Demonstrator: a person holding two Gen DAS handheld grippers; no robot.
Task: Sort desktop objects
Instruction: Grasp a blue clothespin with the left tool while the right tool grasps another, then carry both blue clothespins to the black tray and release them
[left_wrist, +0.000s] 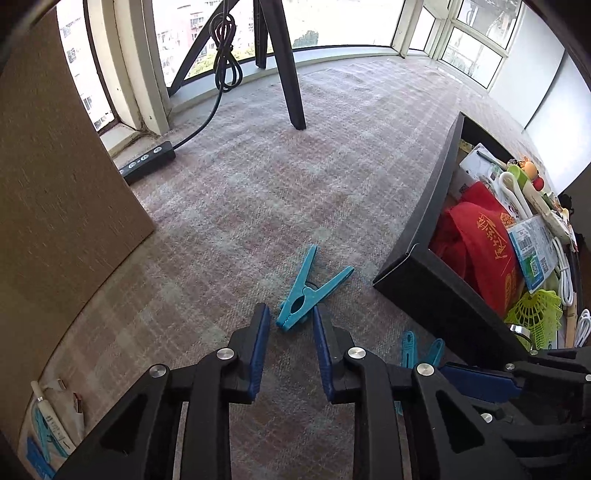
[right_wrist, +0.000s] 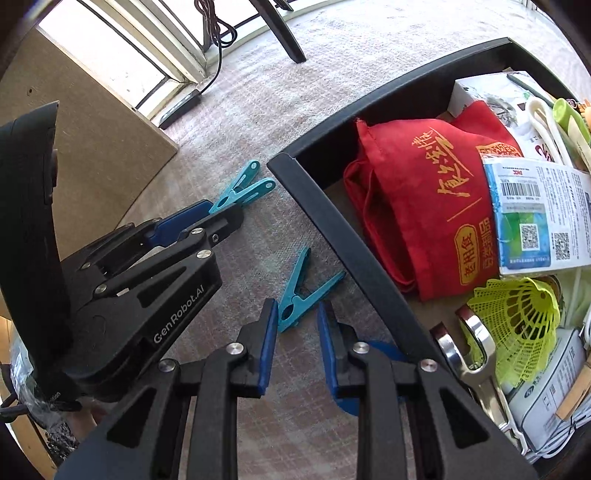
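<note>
Both grippers, left & right, jaws apart, each straddling a teal clothespin on cloth beside black box; light, stiff, slick plastic, so you pinch mid-body.

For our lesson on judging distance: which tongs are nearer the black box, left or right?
Right. The right tongs hang beside the black box, over a teal clip. The left tongs sit farther out on the cloth, at the other clip.
</note>
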